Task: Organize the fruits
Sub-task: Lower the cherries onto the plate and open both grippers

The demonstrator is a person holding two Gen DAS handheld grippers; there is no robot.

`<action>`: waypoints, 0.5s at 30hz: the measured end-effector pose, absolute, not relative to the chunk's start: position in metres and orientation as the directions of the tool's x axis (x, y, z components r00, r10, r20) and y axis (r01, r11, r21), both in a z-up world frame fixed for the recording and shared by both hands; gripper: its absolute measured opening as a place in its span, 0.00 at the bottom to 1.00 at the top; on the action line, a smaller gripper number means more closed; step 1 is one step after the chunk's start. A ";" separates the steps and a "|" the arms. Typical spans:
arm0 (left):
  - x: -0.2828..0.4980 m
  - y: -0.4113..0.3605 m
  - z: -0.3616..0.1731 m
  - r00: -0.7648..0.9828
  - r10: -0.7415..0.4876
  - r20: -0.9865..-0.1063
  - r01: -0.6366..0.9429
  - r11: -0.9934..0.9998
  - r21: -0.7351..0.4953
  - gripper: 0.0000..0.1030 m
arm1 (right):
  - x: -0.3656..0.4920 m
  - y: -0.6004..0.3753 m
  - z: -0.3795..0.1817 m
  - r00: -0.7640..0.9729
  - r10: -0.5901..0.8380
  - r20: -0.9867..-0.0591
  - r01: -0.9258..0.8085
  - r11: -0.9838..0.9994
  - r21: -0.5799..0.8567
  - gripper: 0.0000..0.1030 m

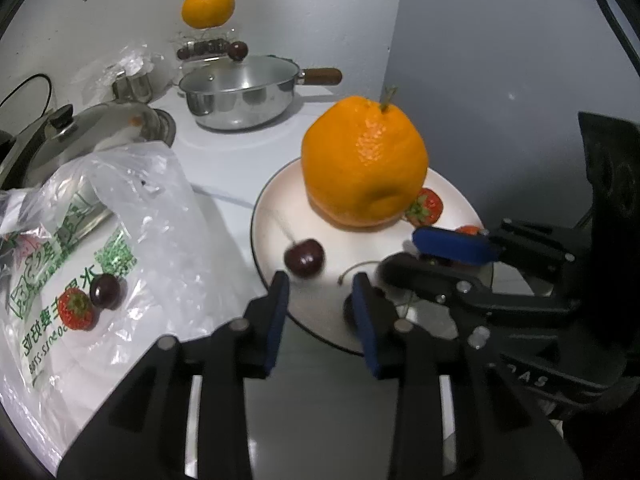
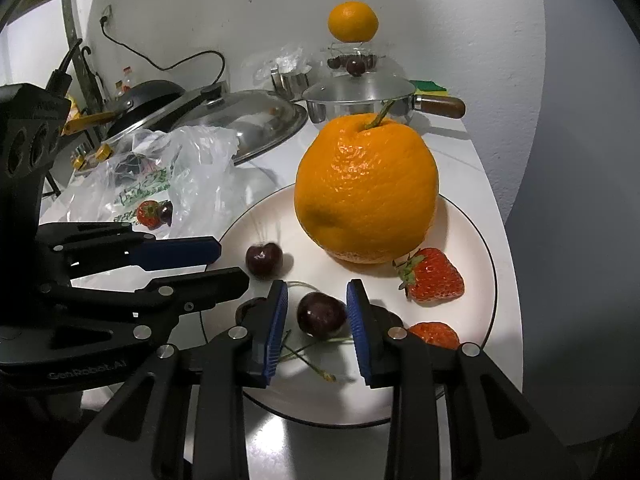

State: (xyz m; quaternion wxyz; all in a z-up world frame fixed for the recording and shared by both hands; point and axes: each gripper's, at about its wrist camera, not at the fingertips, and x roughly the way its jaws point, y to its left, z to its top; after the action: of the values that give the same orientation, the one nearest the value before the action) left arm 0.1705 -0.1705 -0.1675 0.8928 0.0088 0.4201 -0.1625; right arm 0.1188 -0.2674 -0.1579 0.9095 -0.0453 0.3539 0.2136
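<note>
Left view: a cherry [image 1: 304, 258] lies on the plate [image 1: 276, 200] at 12 o'clock, just beyond the left claw [image 1: 320, 292], released, holding nothing.

Right view: another cherry [image 2: 321, 314] sits between the right claw [image 2: 317, 300] pads, apart from both; nothing gripped.

I see a bright orange fruit [image 2: 366, 190] with a green stem on my white plate [image 2: 472, 240], which has a thin dark rim line. The cherries [image 2: 321, 314] are deep maroon, the strawberries [image 2: 434, 276] red with green leaves. My gripper pads [image 2: 276, 320] are blue on black arms. The clear bag [image 1: 132, 216] carries green print. The pot [image 1: 240, 98] is silver with a brown handle.
</note>
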 end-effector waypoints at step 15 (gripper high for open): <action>0.157 -0.157 -0.155 0.628 -0.273 -0.729 0.268 0.955 -0.127 0.55 | 0.108 -0.268 -0.147 0.683 0.334 -0.649 -0.395 0.917 0.056 0.35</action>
State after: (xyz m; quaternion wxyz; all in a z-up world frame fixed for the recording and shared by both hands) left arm 0.1573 -0.1573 -0.1549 0.9022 -0.0031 0.4044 -0.1499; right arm 0.1079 -0.2678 -0.1467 0.9163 -0.0445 0.3446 0.1990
